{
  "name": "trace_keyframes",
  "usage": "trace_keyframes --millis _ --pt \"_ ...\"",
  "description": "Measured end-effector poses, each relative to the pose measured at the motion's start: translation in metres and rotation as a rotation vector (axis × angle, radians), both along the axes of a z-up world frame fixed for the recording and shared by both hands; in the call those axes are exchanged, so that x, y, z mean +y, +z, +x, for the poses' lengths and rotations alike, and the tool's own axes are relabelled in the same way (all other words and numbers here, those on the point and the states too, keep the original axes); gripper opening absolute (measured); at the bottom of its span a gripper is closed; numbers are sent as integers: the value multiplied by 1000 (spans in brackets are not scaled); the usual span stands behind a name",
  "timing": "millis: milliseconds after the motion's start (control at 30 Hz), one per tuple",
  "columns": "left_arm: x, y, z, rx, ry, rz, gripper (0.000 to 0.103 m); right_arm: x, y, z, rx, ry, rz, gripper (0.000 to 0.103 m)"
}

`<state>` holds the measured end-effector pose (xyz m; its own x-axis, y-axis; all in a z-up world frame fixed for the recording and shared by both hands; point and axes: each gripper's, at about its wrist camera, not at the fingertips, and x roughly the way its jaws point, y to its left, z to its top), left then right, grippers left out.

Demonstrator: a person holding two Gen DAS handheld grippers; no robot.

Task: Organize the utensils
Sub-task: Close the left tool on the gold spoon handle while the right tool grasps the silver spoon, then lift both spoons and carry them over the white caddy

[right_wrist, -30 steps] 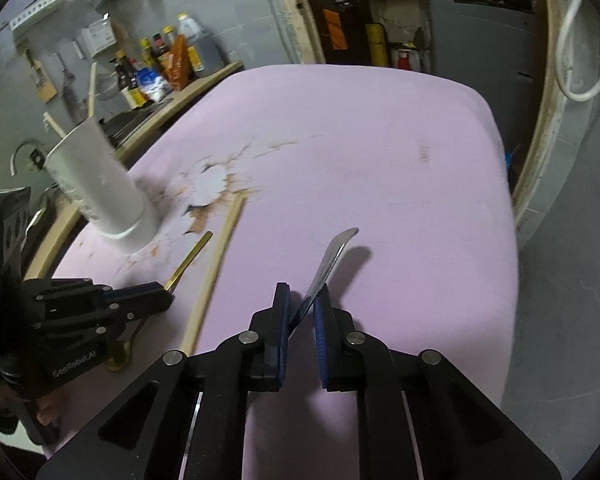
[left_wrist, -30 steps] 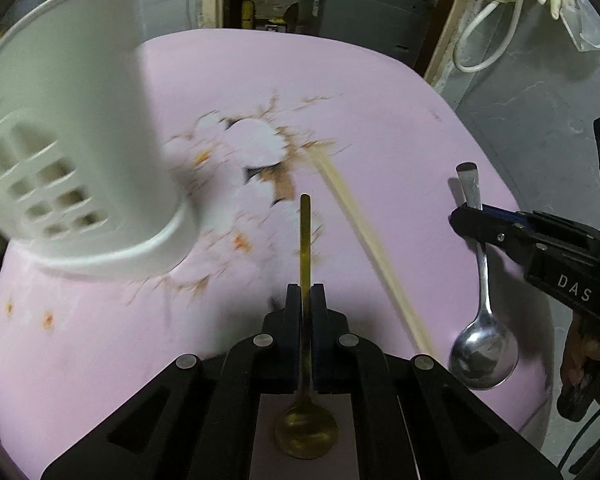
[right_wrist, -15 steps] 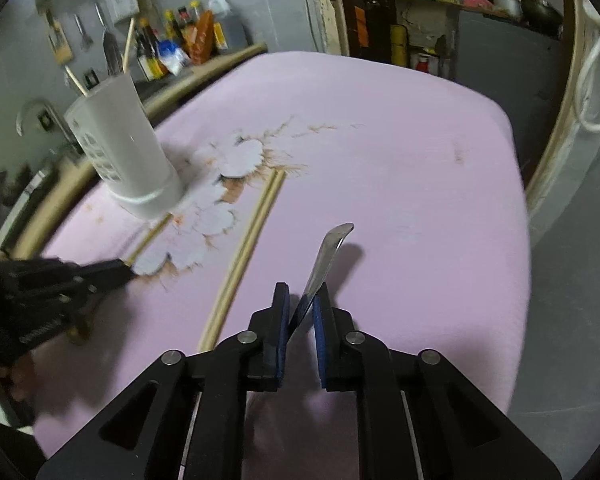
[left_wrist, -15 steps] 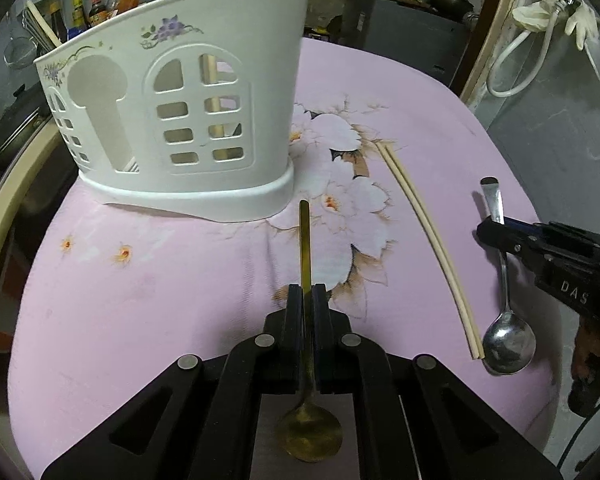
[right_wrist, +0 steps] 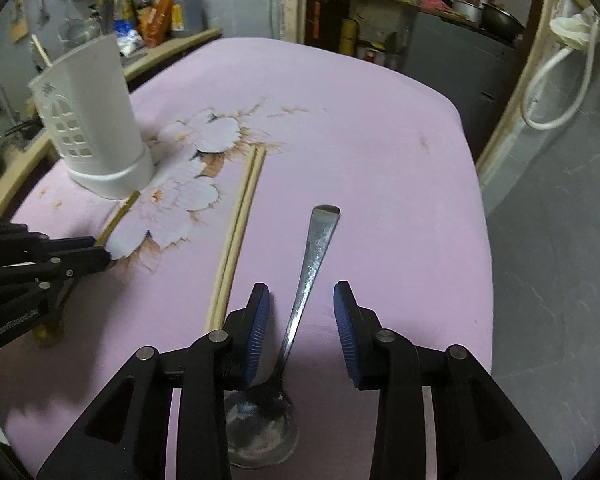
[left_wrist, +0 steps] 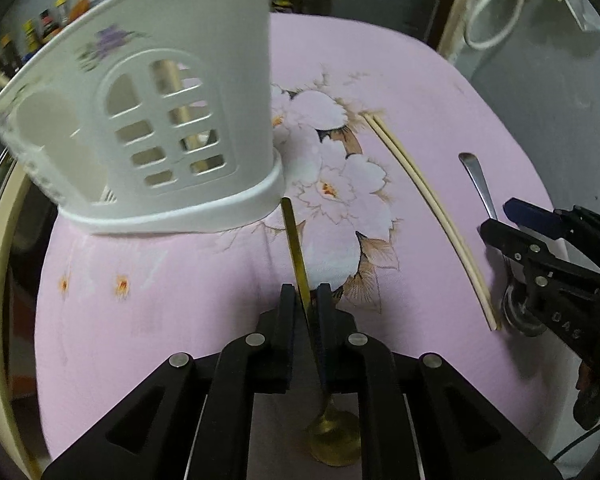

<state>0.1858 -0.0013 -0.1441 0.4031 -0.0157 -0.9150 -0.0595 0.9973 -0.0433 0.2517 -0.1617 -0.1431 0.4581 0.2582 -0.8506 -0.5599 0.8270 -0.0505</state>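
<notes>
Right gripper (right_wrist: 301,334) jaws are opening, flanking the silver steel spoon (right_wrist: 314,258) untouched; left gripper (left_wrist: 304,314) jaws are opening around the brass-coloured spoon (left_wrist: 296,248). Only the left wrist view is showing chopsticks inside the white slotted plastic utensil holder (left_wrist: 152,128), upper left.

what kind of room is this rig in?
Probably a lived-in home kitchen. Sauce and oil bottles crowd a counter behind the table, pots sit on a dark cabinet, and a white utensil holder stands on the pink floral tablecloth beside chopsticks and spoons.
</notes>
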Motion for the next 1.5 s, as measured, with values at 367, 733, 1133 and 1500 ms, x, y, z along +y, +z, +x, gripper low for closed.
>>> trace_keyframes --millis 367,733,1133,1500 --pt "28 11 -9 -26 -33 -109 2 -12 8 12 61 -165 77 5" --pt "54 49 -64 -255 -84 -200 2 -21 37 -48 -127 -187 233 4" --pt "49 57 -57 -302 -157 -180 2 -15 23 -60 -122 -244 248 3" --pt "51 31 -52 -215 -125 -187 2 8 -12 -23 12 -115 40 21"
